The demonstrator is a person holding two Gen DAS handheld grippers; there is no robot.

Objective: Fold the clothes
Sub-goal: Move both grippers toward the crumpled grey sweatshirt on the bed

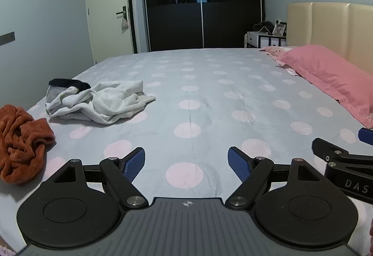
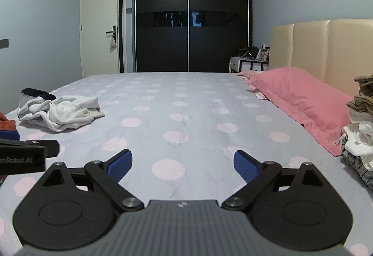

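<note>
The white garment [image 1: 98,102] lies crumpled on the bedspread [image 1: 209,97] at ten o'clock from the left gripper [image 1: 186,164], its long axis running left to right, a dark band at its far-left end. An orange garment [image 1: 21,141] is bunched at nine o'clock. Both the left gripper and the right gripper [image 2: 183,166] are wide open, holding nothing, hovering over bare bedspread. Folded clothes [image 2: 360,130] are stacked at three o'clock beside the pillow [image 2: 300,102].
</note>
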